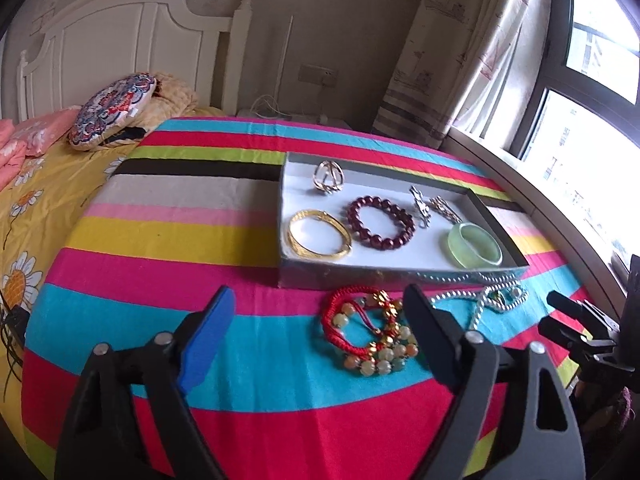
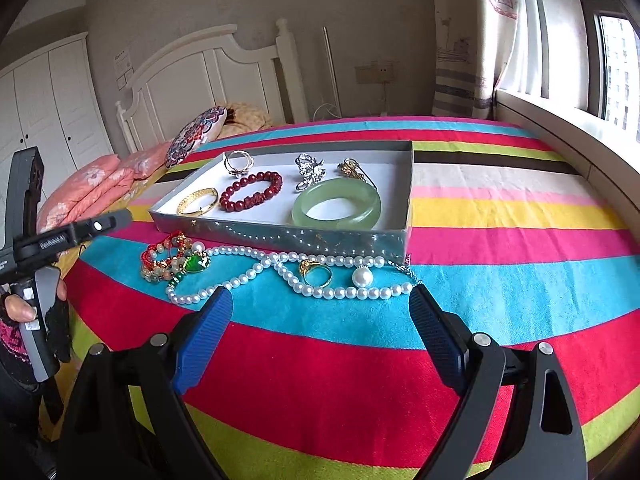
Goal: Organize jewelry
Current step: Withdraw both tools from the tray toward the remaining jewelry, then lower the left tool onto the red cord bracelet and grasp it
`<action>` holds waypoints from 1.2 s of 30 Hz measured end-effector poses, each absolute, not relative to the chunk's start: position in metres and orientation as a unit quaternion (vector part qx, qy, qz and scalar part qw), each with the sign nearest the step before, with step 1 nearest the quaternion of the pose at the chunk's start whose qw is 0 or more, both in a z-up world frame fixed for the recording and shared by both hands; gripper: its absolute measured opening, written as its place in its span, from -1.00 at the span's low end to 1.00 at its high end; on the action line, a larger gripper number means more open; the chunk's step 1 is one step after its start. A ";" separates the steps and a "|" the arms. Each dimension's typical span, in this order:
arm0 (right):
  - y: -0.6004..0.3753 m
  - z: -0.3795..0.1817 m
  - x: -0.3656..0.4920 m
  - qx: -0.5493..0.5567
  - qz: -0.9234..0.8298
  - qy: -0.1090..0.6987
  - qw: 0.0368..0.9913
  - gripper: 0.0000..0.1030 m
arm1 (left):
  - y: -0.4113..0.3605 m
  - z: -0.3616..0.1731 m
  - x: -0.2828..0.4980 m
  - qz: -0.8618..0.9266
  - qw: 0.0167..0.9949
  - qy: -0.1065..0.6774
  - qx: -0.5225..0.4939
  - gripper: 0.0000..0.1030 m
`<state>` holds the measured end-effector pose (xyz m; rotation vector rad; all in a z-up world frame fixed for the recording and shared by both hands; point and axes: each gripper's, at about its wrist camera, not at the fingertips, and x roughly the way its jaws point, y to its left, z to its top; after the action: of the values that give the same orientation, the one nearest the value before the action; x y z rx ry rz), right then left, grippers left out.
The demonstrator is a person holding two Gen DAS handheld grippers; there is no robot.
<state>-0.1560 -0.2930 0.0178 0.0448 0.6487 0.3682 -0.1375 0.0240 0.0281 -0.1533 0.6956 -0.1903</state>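
I hold both tools level above the bed's near edge: left tool (image 1: pixel 320 344) wide, empty; right tool (image 2: pixel 320 312) wide, empty. Pearl necklace (image 2: pixel 280 276) lies before the tray (image 2: pixel 280 236).

A striped cloth (image 2: pixel 500 208) in many colours covers the bed. Behind it stand a white headboard (image 2: pixel 208 68), a patterned round cushion (image 1: pixel 114 110) and pink pillows (image 2: pixel 92 188). A printed curtain (image 1: pixel 460 40) hangs beside the window (image 1: pixel 592 100). White wardrobe doors (image 2: pixel 44 100) line the far wall.
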 end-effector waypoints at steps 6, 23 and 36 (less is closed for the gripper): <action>-0.284 0.017 -0.159 0.012 0.194 0.317 0.928 0.67 | -0.001 0.015 -0.131 -0.099 0.923 0.371 -0.033 -0.11; -0.277 0.006 -0.162 0.009 0.202 0.327 0.923 0.68 | 0.013 0.008 -0.118 -0.088 0.909 0.405 -0.052 -0.19; -0.263 0.014 -0.162 -0.009 0.216 0.326 0.920 0.67 | 0.013 0.038 -0.128 -0.133 0.921 0.360 -0.073 -0.92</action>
<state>-0.1619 -0.2633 0.0141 -0.0178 0.6690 0.4448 -0.1279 0.0130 0.0376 -0.1494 0.7397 -0.2731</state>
